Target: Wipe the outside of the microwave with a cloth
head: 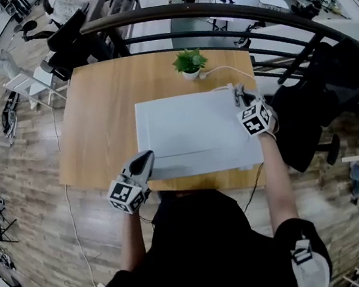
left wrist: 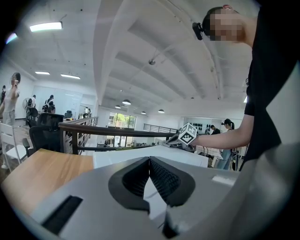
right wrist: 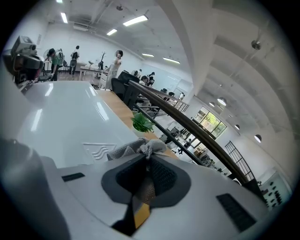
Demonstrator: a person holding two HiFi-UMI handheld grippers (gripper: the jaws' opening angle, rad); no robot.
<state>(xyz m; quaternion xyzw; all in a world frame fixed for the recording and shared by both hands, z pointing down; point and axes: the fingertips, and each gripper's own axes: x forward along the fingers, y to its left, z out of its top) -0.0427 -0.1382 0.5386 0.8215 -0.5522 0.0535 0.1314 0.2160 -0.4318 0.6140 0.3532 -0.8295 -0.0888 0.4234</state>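
Head view, nearest first: left gripper [head: 147, 158], jaws together on nothing, at the microwave's [head: 198, 133] near left corner, and farther right the right gripper [head: 239, 94] pinching the cloth [right wrist: 136, 147] on top, soft, limp, best held bunched.
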